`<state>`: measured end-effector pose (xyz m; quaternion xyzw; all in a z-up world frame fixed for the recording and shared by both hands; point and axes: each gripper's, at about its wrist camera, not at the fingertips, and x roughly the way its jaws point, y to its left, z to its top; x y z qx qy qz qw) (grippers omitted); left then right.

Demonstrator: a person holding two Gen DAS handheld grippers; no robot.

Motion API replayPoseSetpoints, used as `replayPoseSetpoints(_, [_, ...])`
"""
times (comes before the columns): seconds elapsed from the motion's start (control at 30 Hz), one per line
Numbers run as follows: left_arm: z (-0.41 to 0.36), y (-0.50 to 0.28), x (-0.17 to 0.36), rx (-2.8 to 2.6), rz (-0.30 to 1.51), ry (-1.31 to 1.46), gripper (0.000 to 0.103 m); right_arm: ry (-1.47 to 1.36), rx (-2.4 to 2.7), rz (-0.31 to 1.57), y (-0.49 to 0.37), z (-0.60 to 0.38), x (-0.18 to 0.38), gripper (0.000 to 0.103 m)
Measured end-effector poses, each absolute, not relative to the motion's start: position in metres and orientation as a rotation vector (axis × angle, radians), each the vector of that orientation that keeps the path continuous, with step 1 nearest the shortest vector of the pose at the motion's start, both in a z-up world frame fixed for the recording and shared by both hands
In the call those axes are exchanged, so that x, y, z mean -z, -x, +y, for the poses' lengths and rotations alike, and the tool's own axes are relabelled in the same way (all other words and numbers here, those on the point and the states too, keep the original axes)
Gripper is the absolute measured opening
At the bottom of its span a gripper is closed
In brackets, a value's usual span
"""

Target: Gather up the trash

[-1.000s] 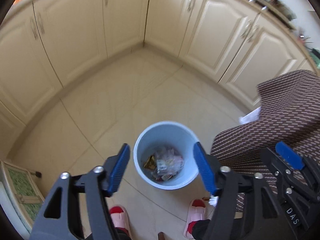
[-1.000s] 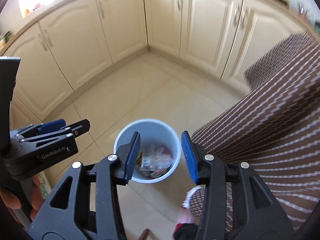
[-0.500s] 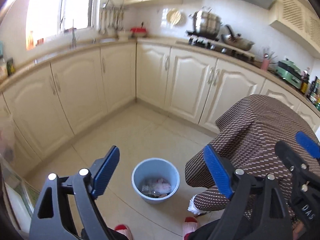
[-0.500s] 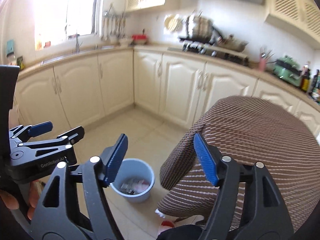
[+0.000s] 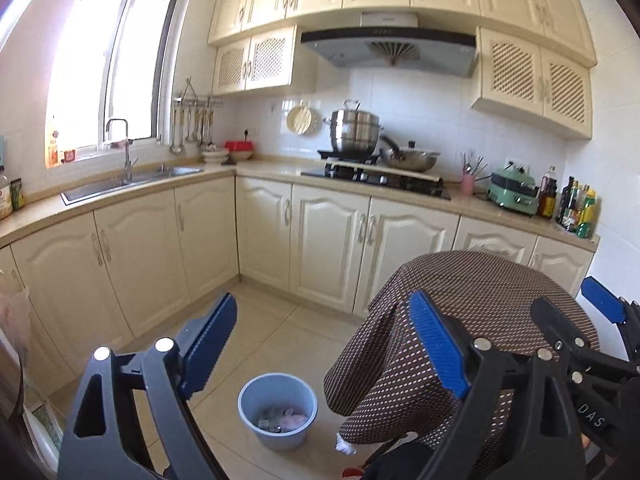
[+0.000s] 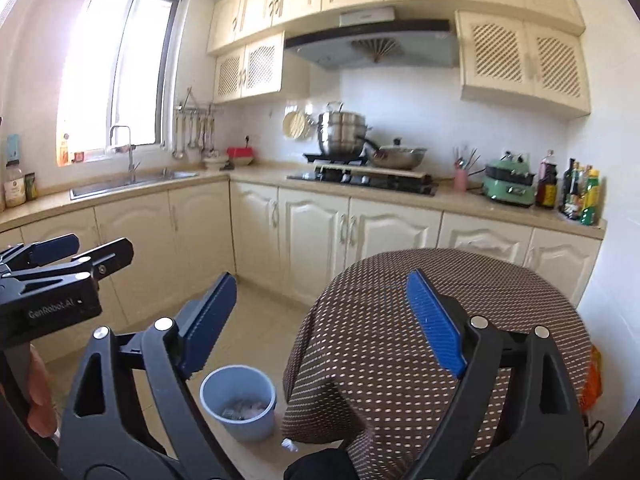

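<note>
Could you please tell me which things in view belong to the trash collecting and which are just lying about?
Job:
- blue bin on the floor
- trash inside it
- left hand-held gripper, empty
- right hand-held gripper, jaws opening, empty

Lying about:
- steamer pot
- wok
- green appliance
- bottles
- covered table

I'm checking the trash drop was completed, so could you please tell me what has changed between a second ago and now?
Both grippers rose and tilted up from over the blue bin to face the kitchen counter. The left gripper opened wider; the right gripper went from half closed to wide, its jaws opening, nothing between them. The bin, the trash in it and the covered table stayed put.
</note>
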<state>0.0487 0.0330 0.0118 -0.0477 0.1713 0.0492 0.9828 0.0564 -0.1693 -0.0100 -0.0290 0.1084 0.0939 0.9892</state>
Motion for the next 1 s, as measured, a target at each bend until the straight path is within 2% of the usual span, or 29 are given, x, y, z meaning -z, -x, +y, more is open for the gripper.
replayPoseSetpoints(0.3, [-0.001, -0.016, -0.035, -0.053, 0.271, 0.067, 0.087, 0.026, -0.144, 0.137, -0.025, -0.201, -0.003, 0.089])
replayPoseSetpoints(0.4, [-0.011, -0.011, -0.037, -0.052, 0.236, 0.042, 0.094, 0.023, -0.135, 0.115, -0.019, -0.206, -0.005, 0.090])
replayPoseSetpoints(1.0, [-0.020, -0.008, -0.034, -0.040, 0.195, 0.024, 0.095, 0.022, -0.130, 0.106, -0.015, -0.210, 0.001, 0.092])
